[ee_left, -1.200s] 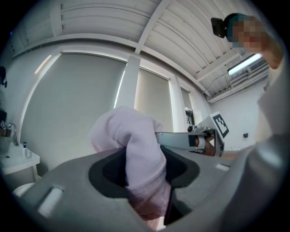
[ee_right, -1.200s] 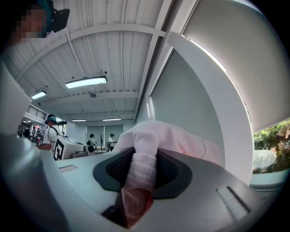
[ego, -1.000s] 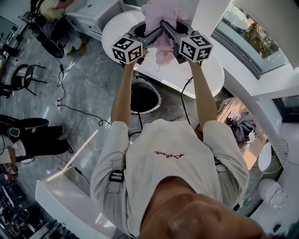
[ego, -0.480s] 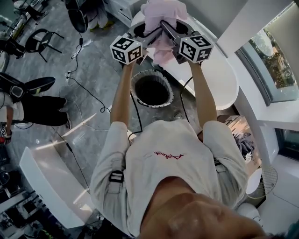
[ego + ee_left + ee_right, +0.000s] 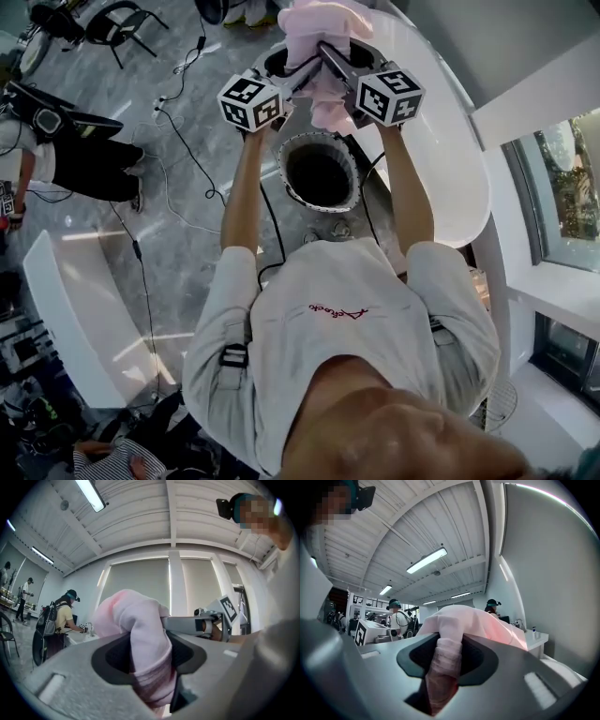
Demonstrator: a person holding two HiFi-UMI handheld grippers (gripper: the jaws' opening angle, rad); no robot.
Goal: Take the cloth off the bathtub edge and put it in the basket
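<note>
We have the pink cloth (image 5: 323, 23) off the bathtub edge (image 5: 450, 159), L gripper (image 5: 302, 73) & R gripper (image 5: 337, 64) both clamped on it, near the basket (image 5: 349, 192); drop-in not yet done

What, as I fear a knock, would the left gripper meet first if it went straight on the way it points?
The left gripper, shut on the pink cloth, would probably meet the right gripper first: its jaws reach across to that same cloth close ahead. Beyond, the way looks free.
</note>
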